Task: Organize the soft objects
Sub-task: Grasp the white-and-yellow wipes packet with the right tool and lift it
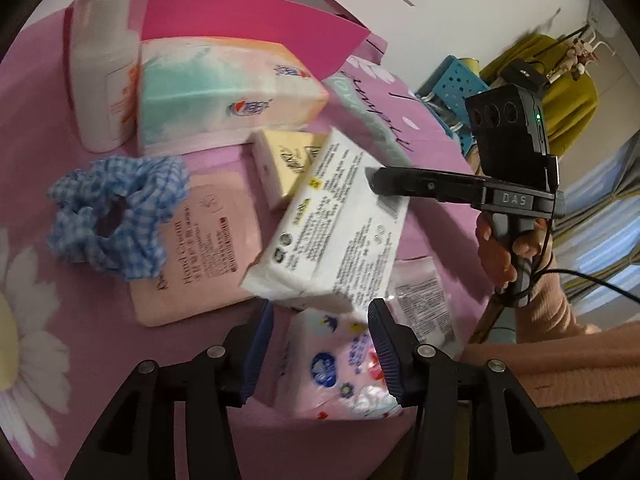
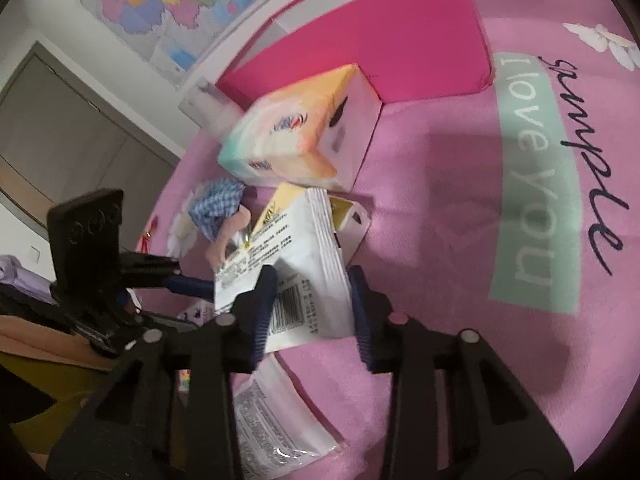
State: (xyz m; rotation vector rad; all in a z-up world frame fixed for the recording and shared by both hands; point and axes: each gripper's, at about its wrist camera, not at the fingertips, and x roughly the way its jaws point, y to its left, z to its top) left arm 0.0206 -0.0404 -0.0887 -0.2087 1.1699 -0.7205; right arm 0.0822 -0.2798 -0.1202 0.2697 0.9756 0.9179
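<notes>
Left tongs parted astride floral tissue pack, seen only from left wrist; right tongs parted around white tissue pack on pink tabletop, grip unclear.

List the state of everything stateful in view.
left tool, open, straddling the floral tissue pack
right tool, around the white tissue pack, grip unclear
white tissue pack, tilted, propped on other packs
blue scrunchie, lying partly on the pink pouch

Two close wrist views angled down, sharing white tissue pack
</notes>
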